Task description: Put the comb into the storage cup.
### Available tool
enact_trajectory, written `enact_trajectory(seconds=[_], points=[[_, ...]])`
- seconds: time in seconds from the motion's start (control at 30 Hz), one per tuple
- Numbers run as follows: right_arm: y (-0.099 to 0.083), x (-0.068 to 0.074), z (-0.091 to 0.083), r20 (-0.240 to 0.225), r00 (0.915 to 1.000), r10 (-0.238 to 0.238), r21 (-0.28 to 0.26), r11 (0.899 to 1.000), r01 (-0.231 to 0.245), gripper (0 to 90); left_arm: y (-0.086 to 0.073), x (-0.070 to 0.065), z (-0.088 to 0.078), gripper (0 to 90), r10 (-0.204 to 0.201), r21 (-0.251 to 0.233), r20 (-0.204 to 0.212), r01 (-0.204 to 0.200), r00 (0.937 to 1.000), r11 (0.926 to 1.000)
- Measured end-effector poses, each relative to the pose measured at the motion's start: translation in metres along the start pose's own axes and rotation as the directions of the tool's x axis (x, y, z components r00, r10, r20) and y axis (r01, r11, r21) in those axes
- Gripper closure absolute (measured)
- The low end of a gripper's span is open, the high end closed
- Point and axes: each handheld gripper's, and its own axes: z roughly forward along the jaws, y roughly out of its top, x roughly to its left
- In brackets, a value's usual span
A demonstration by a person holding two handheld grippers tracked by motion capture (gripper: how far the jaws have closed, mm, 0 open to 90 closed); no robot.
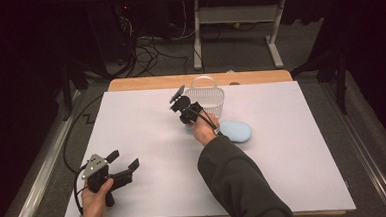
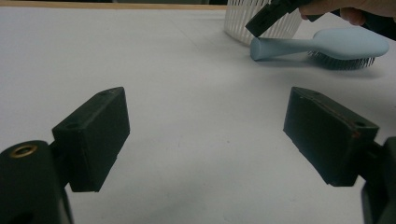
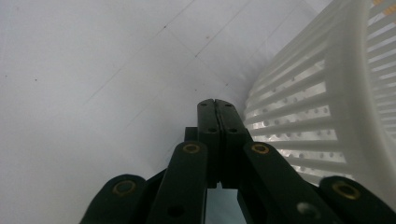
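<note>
Your desk (image 1: 293,148) is covered w/ a white sheet; the bare wood shows only along the far edge. Everything in play sits toward the far edge, near its middle.

The white slotted basket (image 1: 206,99) stands upright by the far edge, approx. centre. In the right gripper view its ribbed wall (image 3: 317,116) is just right of your fingers, very close; can't tell if they touch it.

The pale blue hairbrush (image 1: 234,130) lies flat on the desk just on your side of the basket and a bit toward the right edge. In the left gripper view it rests bristles down (image 2: 327,44), handle end pointing toward the basket, close to it.

Your right gripper (image 1: 178,100) is up at the basket's left side, w/ your hand next to the brush. Its fingers (image 3: 217,121) are pressed together, nothing between them.

Your left gripper (image 1: 123,161) sits near the front left corner, well apart from the basket and brush, aimed across the desk at them. Its fingers (image 2: 93,135) stand wide apart over bare sheet, nothing between them.
</note>
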Motion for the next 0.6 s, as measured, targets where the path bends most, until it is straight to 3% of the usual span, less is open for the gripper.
enact_trajectory(seconds=[0.2,0.43,0.6], points=[[-0.0004,-0.0018,0.0021,-0.001,0.9996,0.029,-0.005,1.0,-0.029,90.0,0.0,0.0002,-0.0002,15.4,-0.001,0.0,0.001,0.001,1.0,1.0],[-0.002,0.0006,-0.0028,-0.038,0.9992,0.014,0.002,1.0,-0.014,90.0,0.0,0.0002,-0.0003,15.4,-0.001,-0.001,-0.001,0.001,1.0,1.0],[-0.0008,-0.0021,0.0016,-0.017,0.9996,0.022,-0.001,1.0,-0.022,90.0,0.0,0.0001,-0.0005,15.4,-0.002,-0.002,-0.001,0.002,1.0,1.0]])
